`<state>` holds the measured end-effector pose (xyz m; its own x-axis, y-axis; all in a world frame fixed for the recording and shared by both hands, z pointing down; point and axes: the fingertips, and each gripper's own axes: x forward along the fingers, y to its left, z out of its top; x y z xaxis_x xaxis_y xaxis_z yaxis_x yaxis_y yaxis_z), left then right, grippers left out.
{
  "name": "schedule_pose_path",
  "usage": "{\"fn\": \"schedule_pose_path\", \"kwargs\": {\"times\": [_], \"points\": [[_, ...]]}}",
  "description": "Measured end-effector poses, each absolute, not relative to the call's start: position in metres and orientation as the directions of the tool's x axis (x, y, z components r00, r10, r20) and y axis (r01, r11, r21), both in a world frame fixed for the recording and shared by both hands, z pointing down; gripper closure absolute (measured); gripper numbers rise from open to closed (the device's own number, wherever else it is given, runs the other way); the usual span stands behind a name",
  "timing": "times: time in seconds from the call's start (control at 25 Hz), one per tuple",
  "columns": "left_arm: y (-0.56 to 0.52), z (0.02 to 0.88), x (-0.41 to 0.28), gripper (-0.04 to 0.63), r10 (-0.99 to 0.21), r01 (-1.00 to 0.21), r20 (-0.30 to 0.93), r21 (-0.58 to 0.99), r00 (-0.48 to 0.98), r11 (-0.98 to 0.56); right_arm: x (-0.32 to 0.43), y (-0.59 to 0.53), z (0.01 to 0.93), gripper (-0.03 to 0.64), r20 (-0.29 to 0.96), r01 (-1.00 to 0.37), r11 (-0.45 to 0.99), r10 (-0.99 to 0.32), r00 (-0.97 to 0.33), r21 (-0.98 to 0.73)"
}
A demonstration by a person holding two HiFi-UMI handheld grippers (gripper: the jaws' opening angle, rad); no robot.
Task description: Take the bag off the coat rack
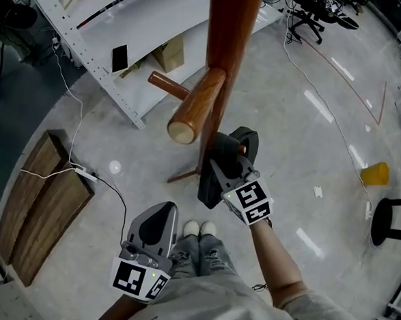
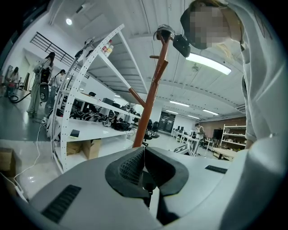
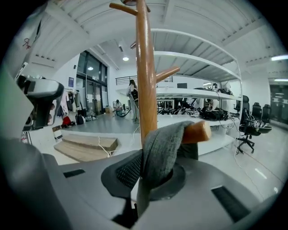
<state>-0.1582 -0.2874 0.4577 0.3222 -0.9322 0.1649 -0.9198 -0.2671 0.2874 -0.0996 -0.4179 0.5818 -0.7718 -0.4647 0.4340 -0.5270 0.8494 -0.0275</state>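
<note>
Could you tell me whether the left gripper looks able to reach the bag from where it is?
Probably yes: nothing stands between the left gripper and the bag, which hangs just ahead; the right gripper is shut on its strap.

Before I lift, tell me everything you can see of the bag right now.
The bag is dark grey and looks like soft woven cloth. It hangs close against the coat rack's wooden pole. Its strap is looped over a short wooden peg and droops on the near side. The right gripper is shut on that strap just below the peg. The gripper hides much of the bag's body, so its shape cannot be told.
</note>
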Motion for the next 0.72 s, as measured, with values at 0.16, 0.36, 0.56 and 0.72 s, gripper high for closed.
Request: {"fn": "schedule_pose_path", "kwargs": {"times": [0.16, 0.36, 0.56, 0.72], "points": [[-0.288, 0.451, -0.163, 0.577, -0.936, -0.922, 0.151, 0.279, 0.317, -0.267, -0.102, -0.418, 0.559, 0.583, 0.401, -0.528, 0.849, -0.486, -0.776, 0.007], [-0.284, 0.443, -0.160, 0.577, -0.937, -0.920, 0.133, 0.275, 0.323, -0.278, -0.083, -0.422, 0.527, 0.583, 0.344, -0.572, 0.820, -0.532, -0.774, -0.019], [-0.282, 0.433, -0.157, 0.577, -0.934, -0.916, 0.107, 0.260, 0.342, -0.305, -0.062, -0.417, 0.496, 0.583, 0.282, -0.602, 0.798, -0.571, -0.771, -0.029], [-0.280, 0.421, -0.150, 0.577, -0.928, -0.908, 0.083, 0.256, 0.362, -0.331, -0.049, -0.408, 0.463, 0.583, 0.226, -0.619, 0.785, -0.601, -0.766, -0.011]]}}
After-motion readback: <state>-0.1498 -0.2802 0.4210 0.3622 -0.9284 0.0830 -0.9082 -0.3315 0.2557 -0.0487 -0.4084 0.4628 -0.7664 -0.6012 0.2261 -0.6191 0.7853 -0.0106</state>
